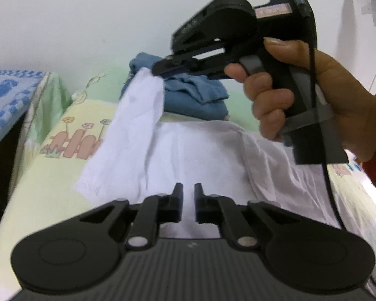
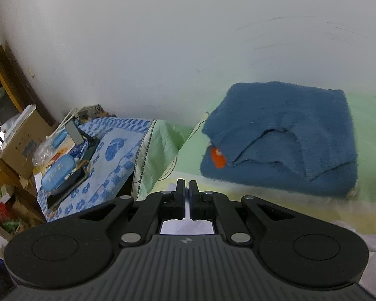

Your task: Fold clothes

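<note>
White shirt: your right gripper pinches its lifted sleeve for a fold; the left gripper hovers, fingers narrowly parted, empty. Next, lay the sleeve across the body.

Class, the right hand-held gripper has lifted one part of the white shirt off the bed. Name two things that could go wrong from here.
1. The right hand-held gripper pinches only a small edge of the white cotton shirt; it might slip free.
2. The folded blue knitted sweater lies close behind; the lifted cloth could drag across it.
</note>
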Motion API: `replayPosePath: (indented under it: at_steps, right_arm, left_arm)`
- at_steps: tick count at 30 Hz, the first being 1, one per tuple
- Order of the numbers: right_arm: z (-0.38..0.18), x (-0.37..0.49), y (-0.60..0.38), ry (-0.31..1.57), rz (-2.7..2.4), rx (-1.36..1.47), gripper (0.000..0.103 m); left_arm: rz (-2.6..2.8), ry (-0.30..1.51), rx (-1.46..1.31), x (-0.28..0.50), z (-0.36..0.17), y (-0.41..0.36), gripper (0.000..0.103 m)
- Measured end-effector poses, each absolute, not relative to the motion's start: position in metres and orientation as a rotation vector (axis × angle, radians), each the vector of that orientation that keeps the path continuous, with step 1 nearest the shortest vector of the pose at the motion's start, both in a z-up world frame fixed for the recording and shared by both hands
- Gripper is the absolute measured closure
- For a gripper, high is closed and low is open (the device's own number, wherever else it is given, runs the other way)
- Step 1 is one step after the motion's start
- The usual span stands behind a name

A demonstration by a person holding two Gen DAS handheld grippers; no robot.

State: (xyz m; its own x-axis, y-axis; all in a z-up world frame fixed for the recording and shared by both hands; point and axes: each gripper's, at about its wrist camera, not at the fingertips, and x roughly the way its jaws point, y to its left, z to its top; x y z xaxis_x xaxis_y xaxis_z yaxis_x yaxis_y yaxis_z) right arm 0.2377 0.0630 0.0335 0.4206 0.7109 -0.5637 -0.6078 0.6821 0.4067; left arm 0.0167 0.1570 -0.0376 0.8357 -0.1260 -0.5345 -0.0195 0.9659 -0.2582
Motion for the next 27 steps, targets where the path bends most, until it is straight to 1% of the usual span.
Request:
replayPosePath:
  at_steps: [2, 3, 4, 5, 6, 13, 16, 17, 18, 19, 20, 21, 22, 23, 24, 25, 27]
  right_arm:
    - [0.034, 0.236, 0.056, 0.773, 0.839, 0.15, 0.102]
    - [0.034, 0.235, 0.051, 0.771, 0.845, 0.156, 0.102]
    - [0.034, 0.235, 0.046, 0.768, 0.851, 0.162, 0.102]
    - [0.033, 0.233, 0.04, 0.766, 0.858, 0.173, 0.102]
    - [0.032, 0.232, 0.034, 0.764, 0.866, 0.184, 0.102]
    - [0.006, 0.226, -0.024, 0.798, 0.841, 0.244, 0.102]
    - [-0.01, 0.225, -0.041, 0.82, 0.797, 0.217, 0.102]
    - [-0.015, 0.226, -0.044, 0.832, 0.782, 0.207, 0.102]
    - [-0.02, 0.226, -0.047, 0.839, 0.765, 0.203, 0.102]
    - [-0.023, 0.227, -0.05, 0.843, 0.746, 0.205, 0.1]
    - [-0.025, 0.227, -0.056, 0.849, 0.727, 0.228, 0.096]
    - [-0.026, 0.227, -0.061, 0.854, 0.708, 0.253, 0.089]
    - [-0.025, 0.227, -0.068, 0.862, 0.697, 0.299, 0.086]
    - [-0.023, 0.226, -0.071, 0.876, 0.7, 0.325, 0.086]
    - [-0.022, 0.225, -0.074, 0.891, 0.704, 0.349, 0.086]
    - [-0.02, 0.224, -0.077, 0.906, 0.707, 0.372, 0.081]
    - [-0.02, 0.223, -0.077, 0.97, 0.698, 0.426, 0.073]
  left_arm:
    - [-0.02, 0.565, -0.246, 0.01, -0.037, 0.161, 0.071]
    - [-0.02, 0.566, -0.258, 0.009, -0.038, 0.165, 0.05]
    - [-0.02, 0.567, -0.269, 0.007, -0.039, 0.17, 0.032]
    - [-0.02, 0.568, -0.281, 0.006, -0.04, 0.175, 0.028]
    - [-0.02, 0.569, -0.292, 0.004, -0.041, 0.18, 0.028]
    - [-0.003, 0.601, -0.471, 0.02, -0.054, 0.208, 0.028]
    - [-0.023, 0.605, -0.492, 0.029, -0.055, 0.206, 0.021]
    - [-0.033, 0.609, -0.495, 0.033, -0.055, 0.205, 0.021]
    - [-0.042, 0.613, -0.501, 0.037, -0.055, 0.203, 0.025]
    - [-0.052, 0.617, -0.508, 0.04, -0.055, 0.201, 0.036]
    - [-0.065, 0.624, -0.51, 0.043, -0.055, 0.198, 0.043]
    - [-0.079, 0.635, -0.5, 0.046, -0.055, 0.193, 0.055]
    - [-0.087, 0.64, -0.477, 0.048, -0.054, 0.187, 0.06]
    - [-0.084, 0.632, -0.449, 0.047, -0.052, 0.181, 0.061]
    - [-0.078, 0.622, -0.42, 0.046, -0.05, 0.175, 0.064]
    - [-0.074, 0.61, -0.403, 0.045, -0.047, 0.17, 0.071]
    - [-0.068, 0.582, -0.376, 0.04, -0.041, 0.162, 0.076]
